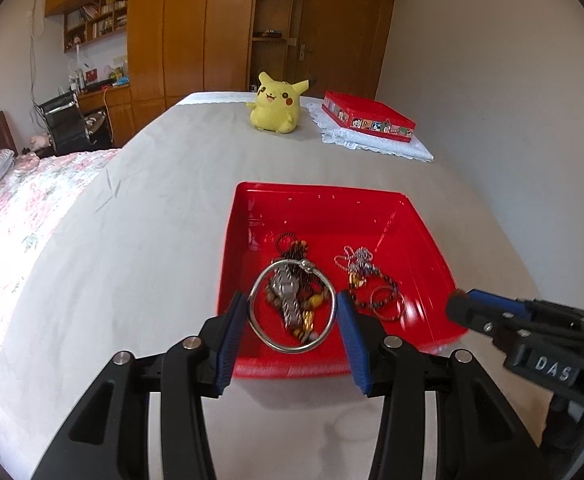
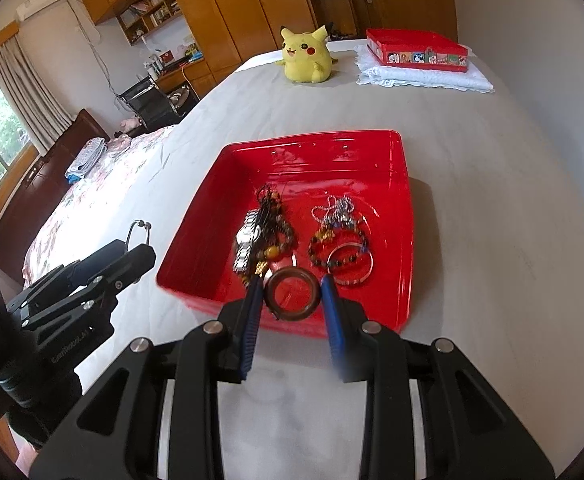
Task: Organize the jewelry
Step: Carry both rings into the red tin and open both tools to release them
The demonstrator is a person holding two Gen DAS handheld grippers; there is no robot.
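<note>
A red tray lies on the grey bed sheet and holds a metal watch, bead bracelets, thin chains and a silver bangle. My left gripper is shut on a large silver ring bangle, held upright above the tray's near left corner. In the right wrist view this left gripper hangs left of the tray. My right gripper is shut on a brown wooden bangle above the tray's near edge. The right gripper shows blurred from the left wrist.
A yellow plush toy sits at the far end of the bed. Beside it a red picture tin rests on a white lace cloth. A floral quilt lies left; wardrobes and a desk chair stand behind.
</note>
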